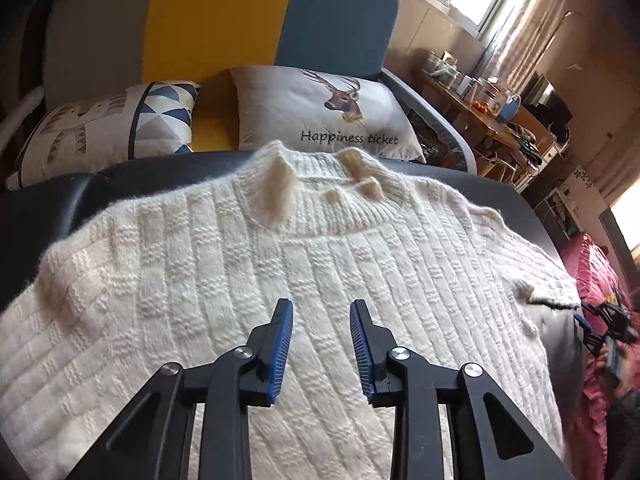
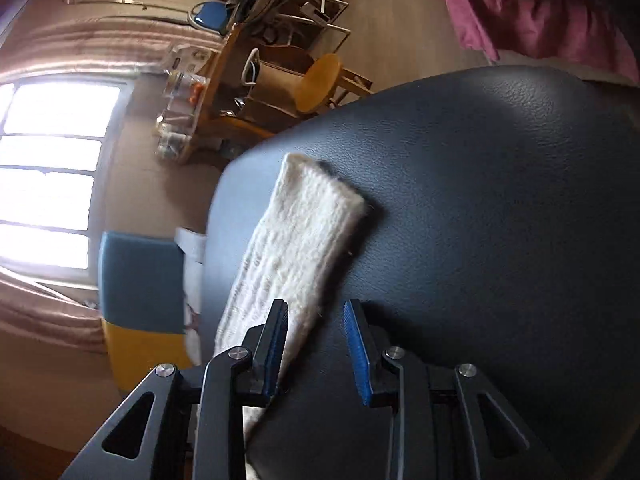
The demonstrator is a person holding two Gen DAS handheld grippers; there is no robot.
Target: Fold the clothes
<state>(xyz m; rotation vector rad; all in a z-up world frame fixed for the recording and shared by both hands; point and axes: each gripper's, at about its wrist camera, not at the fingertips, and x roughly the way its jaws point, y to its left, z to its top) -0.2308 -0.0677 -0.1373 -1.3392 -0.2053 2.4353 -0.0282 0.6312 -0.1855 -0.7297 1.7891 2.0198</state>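
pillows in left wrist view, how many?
2. Triangle-pattern pillow at left, deer pillow at centre, both behind the sweater against the headboard. More may be hidden past the frame edge.

Cream ribbed-knit sweater (image 1: 280, 280); black leather-grain surface (image 2: 500, 200); claw pads (image 1: 282, 348) blue; deer-print pillow (image 1: 320, 116).

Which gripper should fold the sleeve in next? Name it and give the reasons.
Right, probably. The right gripper hangs open just over the sleeve stretched out on the black surface. The left gripper is open over the sweater's chest, far from that sleeve.
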